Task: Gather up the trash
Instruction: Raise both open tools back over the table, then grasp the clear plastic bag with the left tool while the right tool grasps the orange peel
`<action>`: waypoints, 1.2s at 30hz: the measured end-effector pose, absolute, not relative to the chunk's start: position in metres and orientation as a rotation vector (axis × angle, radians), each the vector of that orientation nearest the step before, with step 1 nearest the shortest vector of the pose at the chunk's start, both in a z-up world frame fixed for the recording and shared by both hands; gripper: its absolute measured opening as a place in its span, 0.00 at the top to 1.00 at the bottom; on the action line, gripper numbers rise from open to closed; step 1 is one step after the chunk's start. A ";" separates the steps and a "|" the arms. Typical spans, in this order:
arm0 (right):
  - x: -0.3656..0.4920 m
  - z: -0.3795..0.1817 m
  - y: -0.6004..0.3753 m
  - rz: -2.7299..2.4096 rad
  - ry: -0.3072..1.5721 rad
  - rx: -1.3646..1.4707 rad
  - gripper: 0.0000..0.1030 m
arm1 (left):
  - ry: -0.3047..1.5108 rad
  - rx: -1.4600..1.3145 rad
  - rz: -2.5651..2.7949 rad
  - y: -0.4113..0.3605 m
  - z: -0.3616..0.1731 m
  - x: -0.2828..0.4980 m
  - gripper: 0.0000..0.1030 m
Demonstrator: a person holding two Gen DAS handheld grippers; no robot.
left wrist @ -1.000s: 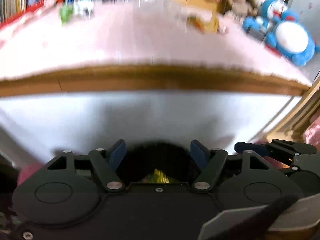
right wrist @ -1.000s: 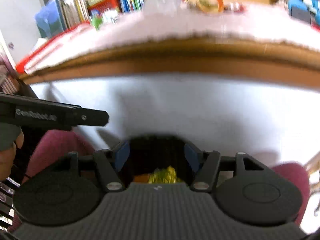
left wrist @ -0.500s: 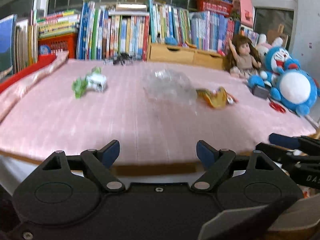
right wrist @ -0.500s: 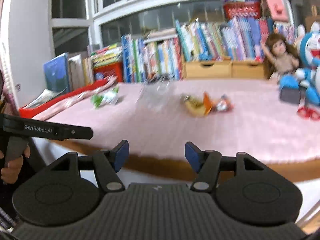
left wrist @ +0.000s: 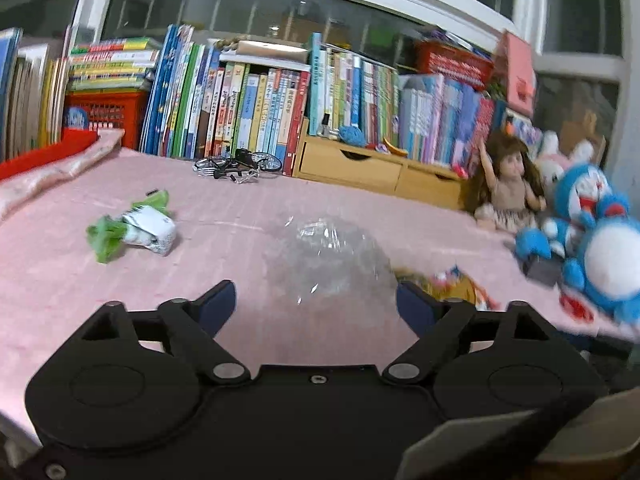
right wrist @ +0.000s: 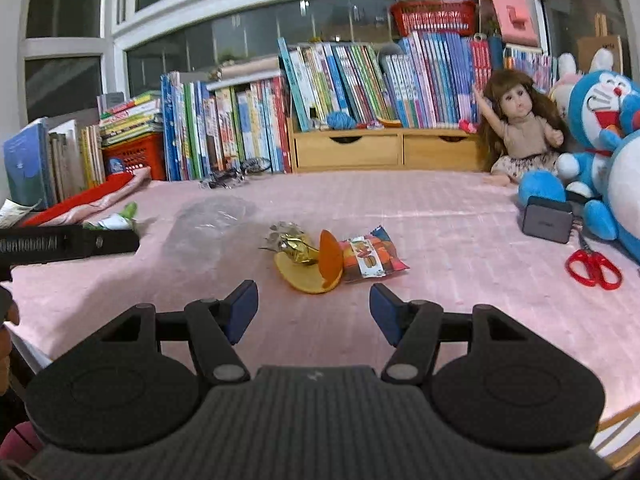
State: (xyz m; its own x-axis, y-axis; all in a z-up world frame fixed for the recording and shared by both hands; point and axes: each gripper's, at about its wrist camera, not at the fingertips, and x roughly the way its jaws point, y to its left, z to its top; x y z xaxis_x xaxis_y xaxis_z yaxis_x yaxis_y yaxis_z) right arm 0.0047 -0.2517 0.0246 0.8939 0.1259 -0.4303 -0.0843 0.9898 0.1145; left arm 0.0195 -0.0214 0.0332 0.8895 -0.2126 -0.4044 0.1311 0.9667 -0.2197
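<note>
Both tongs rose above the tabletop (right wrist: 460, 216); left tongs (left wrist: 316, 304), just widening, empty before the clear wrapper (left wrist: 328, 256); right tongs (right wrist: 312, 308) open, empty before the snack packet (right wrist: 372, 256)

A second ago both my tools looked down over the wooden edge of the surface at a white wall with a dark opening holding yellow scraps. Now my left tool (left wrist: 316, 304) faces across the pink cloth-covered surface (left wrist: 224, 240), with the crumpled clear plastic bag (left wrist: 328, 256) just ahead between its fingers and the green-and-white wrapper (left wrist: 132, 228) off to the left. Its jaws have just been opening and stand wider than before, with nothing gripped. My right tool (right wrist: 314, 312) now looks over the same cloth at the orange-and-gold wrappers (right wrist: 312, 260) and the colourful snack packet (right wrist: 372, 258), its jaws apart and empty.
</note>
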 end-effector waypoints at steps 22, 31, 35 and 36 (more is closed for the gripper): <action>0.075 0.000 -0.220 0.104 0.523 -0.032 0.33 | 0.508 -0.215 -0.191 -0.058 -0.005 0.101 0.27; 0.060 0.004 -0.221 0.100 0.465 -0.023 0.59 | 0.483 -0.173 -0.181 -0.054 0.005 0.078 0.47; 0.047 0.009 -0.221 0.114 0.446 -0.019 0.60 | 0.442 -0.166 -0.177 -0.045 0.016 0.056 0.47; 0.043 0.010 -0.221 0.120 0.444 -0.015 0.60 | 0.432 -0.162 -0.179 -0.043 0.018 0.050 0.47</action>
